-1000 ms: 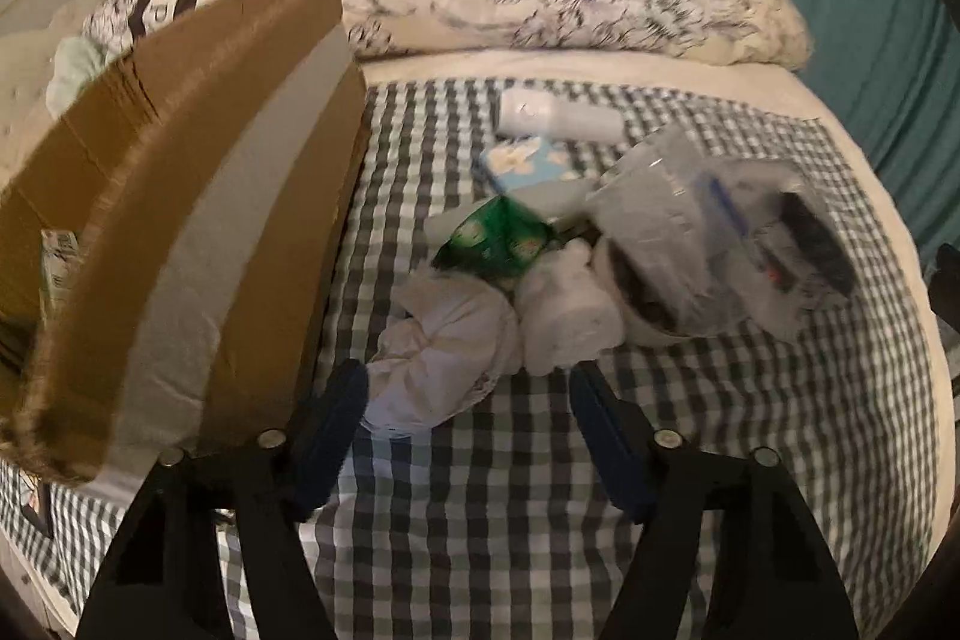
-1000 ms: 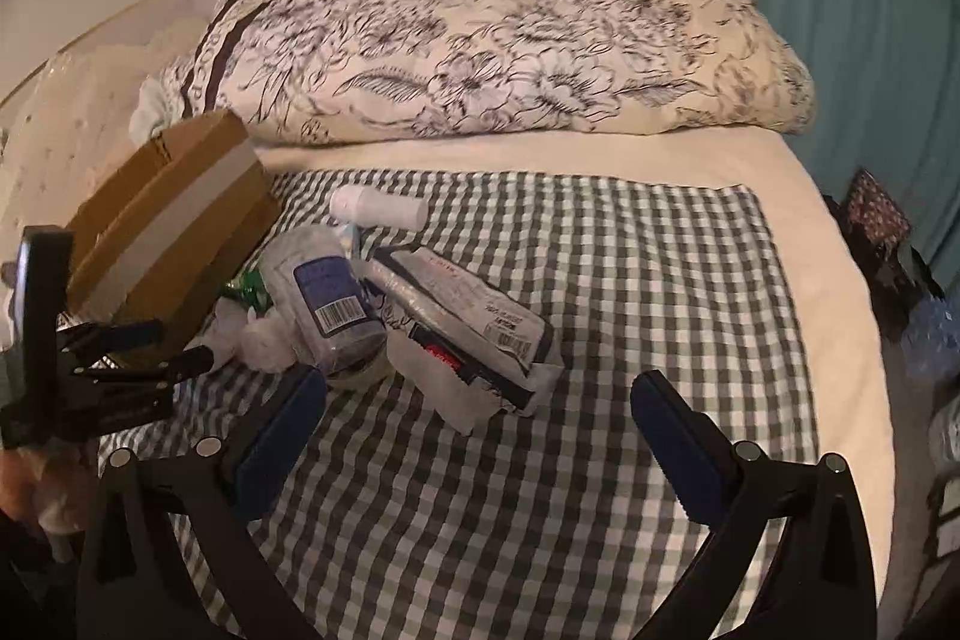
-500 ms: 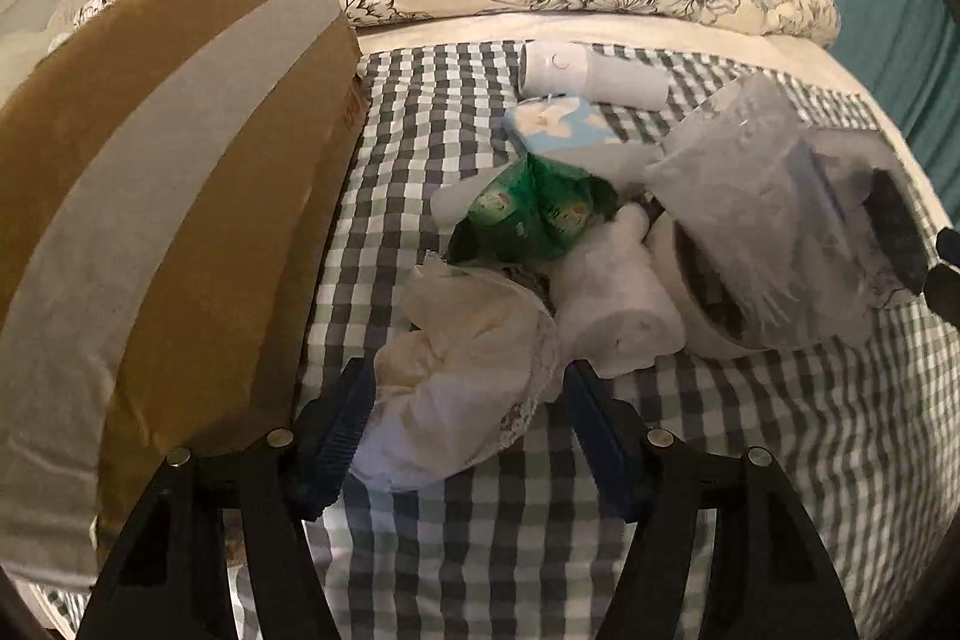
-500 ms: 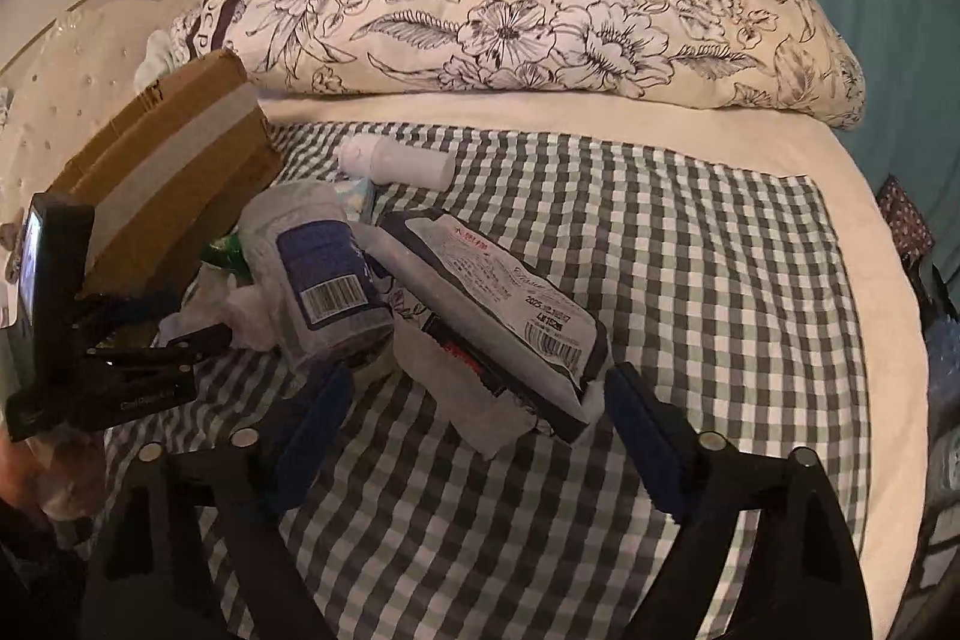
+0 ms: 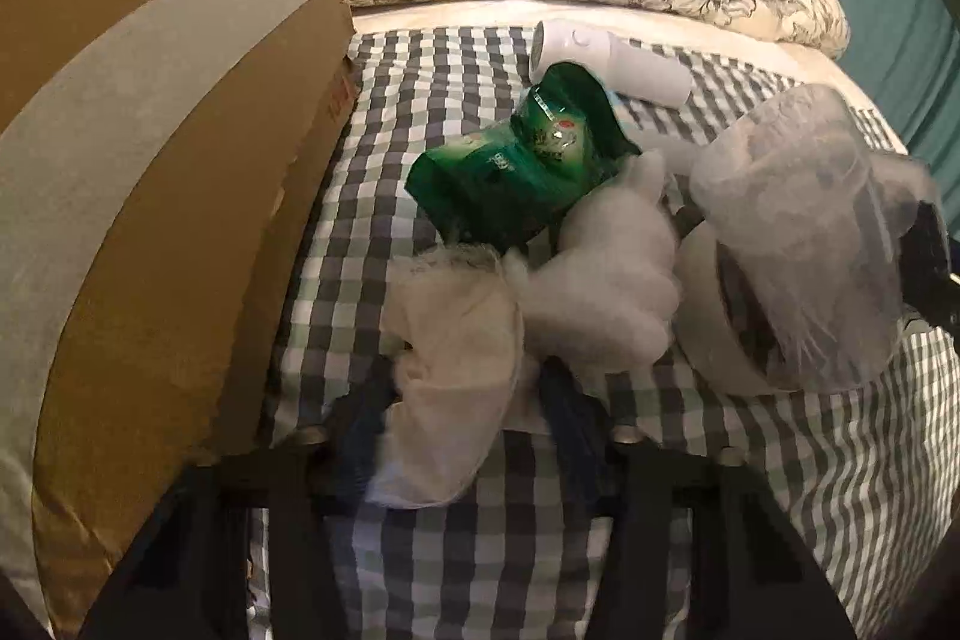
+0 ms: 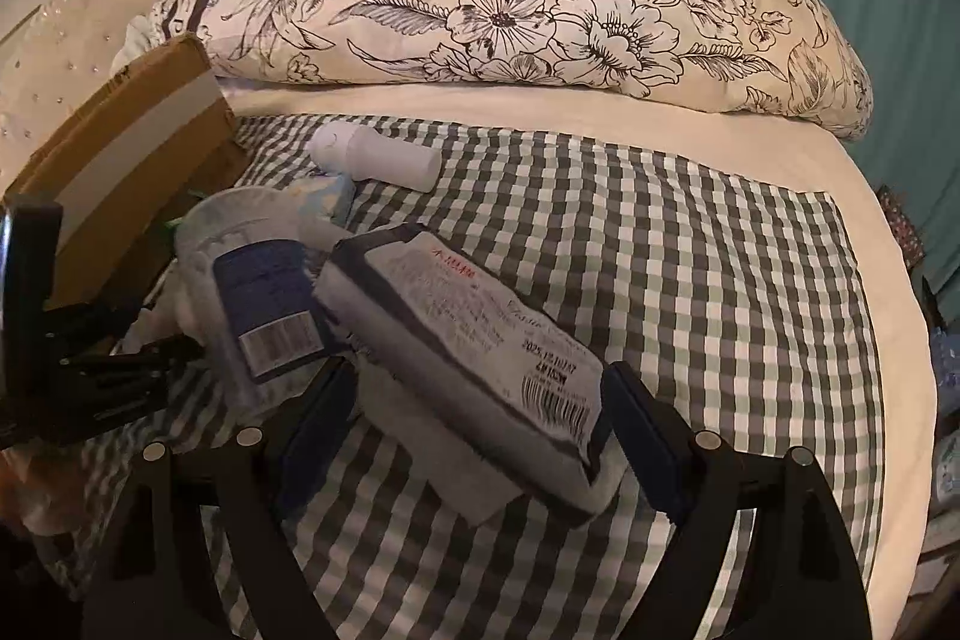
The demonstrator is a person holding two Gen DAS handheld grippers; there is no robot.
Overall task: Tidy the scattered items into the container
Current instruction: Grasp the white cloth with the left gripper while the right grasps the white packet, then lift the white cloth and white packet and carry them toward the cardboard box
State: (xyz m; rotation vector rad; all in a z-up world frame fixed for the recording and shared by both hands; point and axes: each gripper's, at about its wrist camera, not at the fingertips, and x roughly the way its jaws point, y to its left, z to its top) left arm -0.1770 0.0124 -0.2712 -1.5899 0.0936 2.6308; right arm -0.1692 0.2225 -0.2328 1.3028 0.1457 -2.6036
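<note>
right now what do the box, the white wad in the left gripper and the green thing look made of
Box: matte brown cardboard, with a pale tape strip.
White wad: probably crumpled tissue or thin cloth, soft creases, dull.
Green thing: likely plastic film wrapper, glossy with bright glints.

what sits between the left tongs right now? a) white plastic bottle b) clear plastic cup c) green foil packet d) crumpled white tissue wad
d: in the left wrist view the crumpled white tissue wad fills the gap of the left tongs, while the green foil packet lies beyond it.
</note>
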